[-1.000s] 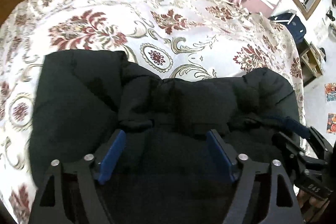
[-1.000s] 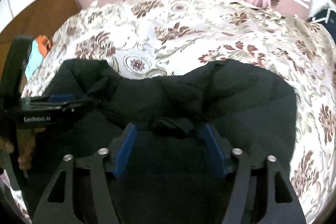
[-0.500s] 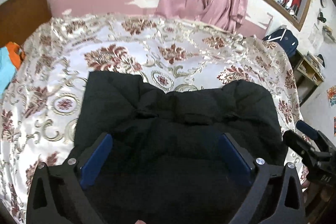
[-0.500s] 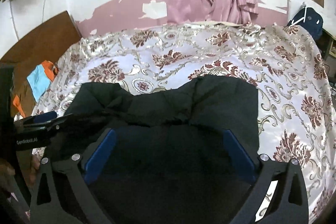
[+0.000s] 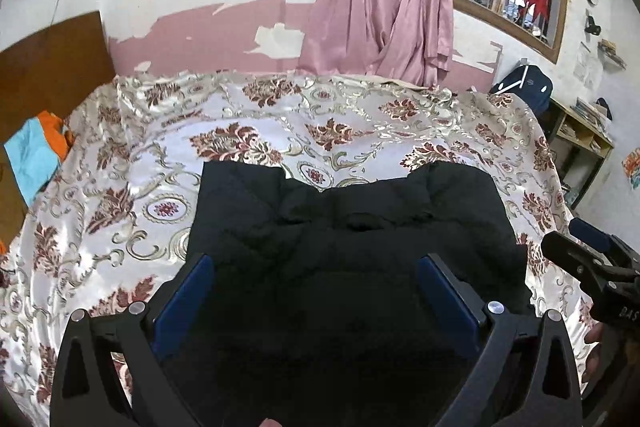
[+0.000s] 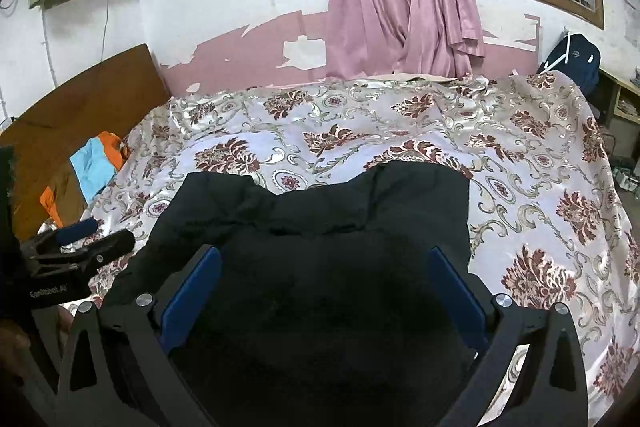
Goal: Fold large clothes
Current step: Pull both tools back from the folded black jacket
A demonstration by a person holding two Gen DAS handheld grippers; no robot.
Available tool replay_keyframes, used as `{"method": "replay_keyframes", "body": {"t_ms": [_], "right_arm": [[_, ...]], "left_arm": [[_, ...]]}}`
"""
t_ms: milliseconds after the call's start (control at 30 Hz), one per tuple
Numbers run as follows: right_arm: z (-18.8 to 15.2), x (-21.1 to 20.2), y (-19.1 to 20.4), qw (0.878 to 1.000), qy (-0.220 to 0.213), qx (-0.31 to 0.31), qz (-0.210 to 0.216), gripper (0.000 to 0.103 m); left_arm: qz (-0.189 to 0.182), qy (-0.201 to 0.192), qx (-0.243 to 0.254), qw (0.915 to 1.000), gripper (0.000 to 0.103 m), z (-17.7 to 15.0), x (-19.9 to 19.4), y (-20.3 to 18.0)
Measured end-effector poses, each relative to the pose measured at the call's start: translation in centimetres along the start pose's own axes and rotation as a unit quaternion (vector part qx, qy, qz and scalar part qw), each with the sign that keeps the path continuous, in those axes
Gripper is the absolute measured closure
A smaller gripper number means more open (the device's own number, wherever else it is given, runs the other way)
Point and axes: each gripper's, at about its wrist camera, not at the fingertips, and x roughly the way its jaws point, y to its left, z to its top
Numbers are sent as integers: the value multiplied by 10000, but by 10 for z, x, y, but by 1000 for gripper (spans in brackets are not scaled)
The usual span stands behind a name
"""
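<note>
A black padded jacket [image 5: 352, 227] lies folded on the flowered bedspread [image 5: 140, 195], near the bed's front edge; it also fills the lower middle of the right wrist view [image 6: 320, 227]. My left gripper [image 5: 316, 267] hangs above the jacket, wide open, nothing between its blue pads [image 5: 188, 291]. My right gripper [image 6: 324, 263] is likewise wide open and raised over the jacket, clear of the cloth. The right gripper shows at the right edge of the left wrist view [image 5: 588, 255]. The left gripper [image 6: 84, 235] appears at the left edge of the right wrist view.
The bedspread [image 6: 520, 155] stretches back to a pink and white wall with pink curtains [image 5: 392, 7]. Blue and orange clothes [image 6: 92, 167] lie by the wooden headboard [image 6: 88, 95] at left. A dark blue bag [image 6: 572, 63] and shelves [image 5: 580, 139] stand at right.
Both grippers opened from half closed on the jacket's folded edge to fully wide, let go of the cloth, and pulled up and back. The jacket stays folded on the bed.
</note>
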Motion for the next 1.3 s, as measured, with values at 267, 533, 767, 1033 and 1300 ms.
{"method": "replay_keyframes", "body": {"t_ms": [267,533,767,1033,1300], "right_arm": [[-16,-23,9,9995,-118,232,-205,2],[-37,-44,28,9985,-265,245,-418,2],[-63,-49,43,9976,-446,160,-501,2],[-86,-52,47,9965,-691,-147,-455,2],[-107,-68,56,9942,-890,-403,-442,2]], "left_arm": [[-129,-100,230,9996,0,-10,-20,6],[-286,-276,562,9976,0,-29,-36,16],[-406,-599,677,9951,0,-53,-44,24],[-266,-846,410,9952,0,-84,-46,30],[-122,-913,549,9942,0,-111,-63,33]]}}
